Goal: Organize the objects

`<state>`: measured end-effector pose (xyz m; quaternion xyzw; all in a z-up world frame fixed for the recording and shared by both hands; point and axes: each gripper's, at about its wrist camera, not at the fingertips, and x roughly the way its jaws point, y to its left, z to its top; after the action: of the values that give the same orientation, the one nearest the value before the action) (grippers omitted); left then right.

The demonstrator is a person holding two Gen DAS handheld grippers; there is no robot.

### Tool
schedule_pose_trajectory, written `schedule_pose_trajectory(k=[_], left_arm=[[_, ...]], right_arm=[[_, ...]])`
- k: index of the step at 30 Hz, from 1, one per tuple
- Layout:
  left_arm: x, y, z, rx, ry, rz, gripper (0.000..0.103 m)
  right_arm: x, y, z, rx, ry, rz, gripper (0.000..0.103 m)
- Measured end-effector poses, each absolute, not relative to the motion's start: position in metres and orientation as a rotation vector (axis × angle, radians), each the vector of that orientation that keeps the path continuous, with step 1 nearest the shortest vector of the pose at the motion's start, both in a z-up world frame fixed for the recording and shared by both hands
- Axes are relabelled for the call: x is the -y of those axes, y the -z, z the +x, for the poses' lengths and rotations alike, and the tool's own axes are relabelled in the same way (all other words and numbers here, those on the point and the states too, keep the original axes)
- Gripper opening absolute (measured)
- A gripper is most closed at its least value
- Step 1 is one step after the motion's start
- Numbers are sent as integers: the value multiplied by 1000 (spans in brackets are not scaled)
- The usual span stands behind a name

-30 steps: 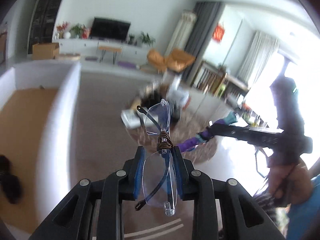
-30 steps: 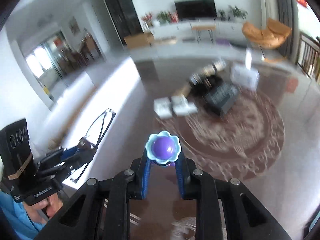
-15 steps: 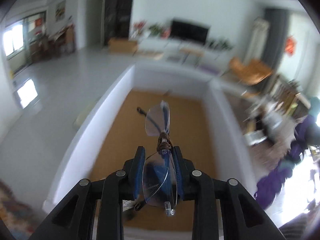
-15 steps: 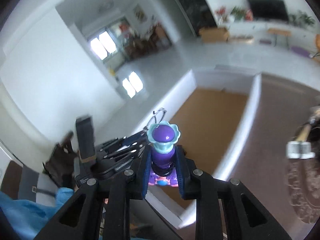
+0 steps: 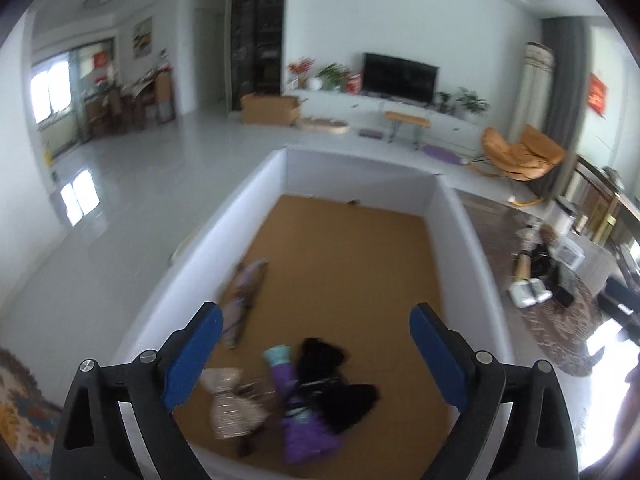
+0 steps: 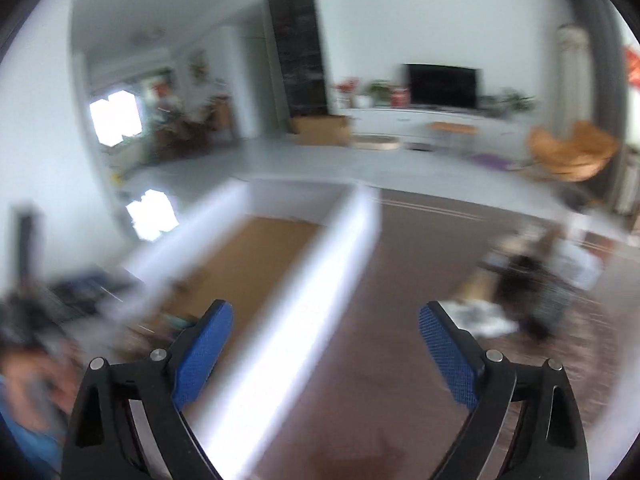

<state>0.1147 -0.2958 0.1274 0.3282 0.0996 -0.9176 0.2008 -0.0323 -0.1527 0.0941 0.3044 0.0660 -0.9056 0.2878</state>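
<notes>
Both claws have just been opened wide, nothing between the jaws: left claw (image 5: 316, 340), right claw (image 6: 326, 340). A drop is judged complete; the glasses (image 5: 244, 300) and purple toy (image 5: 298, 412) are seen in the white bin (image 5: 460, 248). Next, another object is to be fetched.

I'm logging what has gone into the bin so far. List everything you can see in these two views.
bin: one, white walls, brown floor, on the room floor below both grippers
glasses: one pair, blurred, in the bin by its left wall
purple toy: one, purple with teal top, near end of the bin
black item: one heap, in the bin, touching the toy's right side
beige item: one, shiny, left of the toy
round rug: one, brown patterned, right of the bin, with clutter on it
left gripper: blue pads, open, empty
right gripper: blue pads, open, empty
</notes>
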Motion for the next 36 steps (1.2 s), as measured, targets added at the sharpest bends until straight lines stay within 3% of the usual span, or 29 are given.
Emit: schedule_pose_trajectory(k=[5,8,11,17,25,32,36], left_arm=[[238,-144,110,-255,2801,911,95],[180,-153,110,-211,2977,939,95],[118,-148,109,-171,3122,1054,103],[32,-75,69,-32,3090,1364,103],[20,-5,-6,39,2886,1487,103],[16,17,-43,163,2790,1469,103],[22,19,-50,94,2809,1442,103]], right_arm=[[65,-18,-46,-289,2650,1015,94],[8,10,-45,-262,2749,1128,94],[-38,19,-35,-210,2816,1190,94],[-82,21,-31,-192,2875,1249,94],[-97,34,-29,-171,2851,1293,94],[-94,37,-33,-171,2811,1333,94],[-97,39,-33,-125,2798,1347,95]])
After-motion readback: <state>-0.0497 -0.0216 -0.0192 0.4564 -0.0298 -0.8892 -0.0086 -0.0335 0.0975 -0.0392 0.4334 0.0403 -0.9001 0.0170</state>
